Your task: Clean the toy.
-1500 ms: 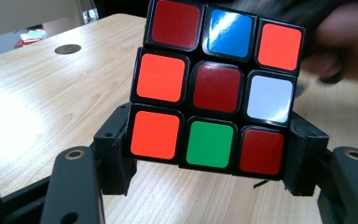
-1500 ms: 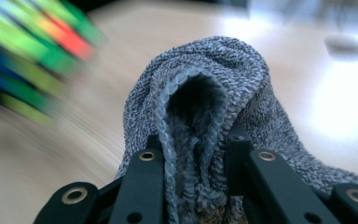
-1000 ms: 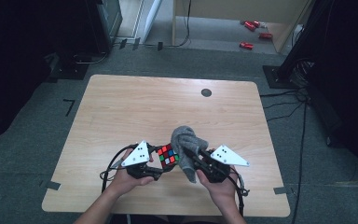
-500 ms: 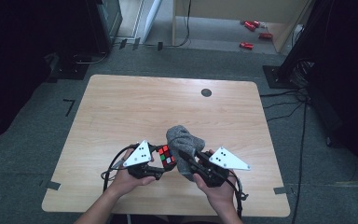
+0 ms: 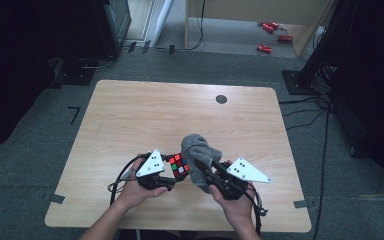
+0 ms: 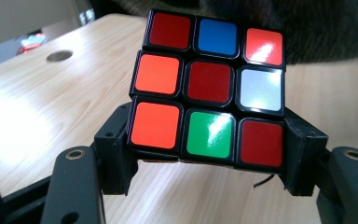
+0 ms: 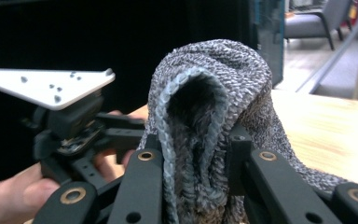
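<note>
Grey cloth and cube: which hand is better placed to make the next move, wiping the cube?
Right, probably. The right gripper is shut on the grey cloth, bunched up against the cube. The left gripper clamps that cube off the table, steadying it.

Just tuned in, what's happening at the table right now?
A person holds a gripper in each hand near the front edge of the wooden table. The left gripper is clamped on a scrambled puzzle cube, lifted clear of the tabletop. The right gripper is shut on a folded grey knitted cloth, held right beside the cube. It looks like the cloth is about to wipe or cover the cube, though contact between them can't be confirmed.
</note>
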Available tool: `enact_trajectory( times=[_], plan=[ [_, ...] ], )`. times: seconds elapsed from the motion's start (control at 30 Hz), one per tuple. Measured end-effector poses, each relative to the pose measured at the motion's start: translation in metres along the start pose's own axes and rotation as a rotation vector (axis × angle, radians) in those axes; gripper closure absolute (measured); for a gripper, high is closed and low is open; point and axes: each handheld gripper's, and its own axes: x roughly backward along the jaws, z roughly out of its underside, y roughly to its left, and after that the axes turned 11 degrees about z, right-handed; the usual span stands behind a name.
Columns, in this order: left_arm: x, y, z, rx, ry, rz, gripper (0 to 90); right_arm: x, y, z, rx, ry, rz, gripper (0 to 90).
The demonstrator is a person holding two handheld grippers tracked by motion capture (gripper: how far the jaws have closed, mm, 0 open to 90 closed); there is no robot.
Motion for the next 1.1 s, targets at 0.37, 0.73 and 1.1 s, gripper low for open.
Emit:
enact_trajectory(
  times=[0.37, 0.73, 1.1],
  plan=[
    [0.011, 0.008, 0.002, 0.003, -0.026, -0.026, 34.3, -0.009, -0.032, 0.02, -0.072, 0.069, 0.118, 74.7],
    [0.015, -0.001, -0.001, -0.033, -0.111, 0.039, 34.3, -0.012, -0.018, 0.025, -0.086, 0.045, 0.03, 75.4],
    [0.012, -0.003, -0.004, -0.032, -0.118, 0.043, 34.4, -0.001, -0.008, 0.009, -0.051, -0.03, 0.017, 75.0]
  ],
)
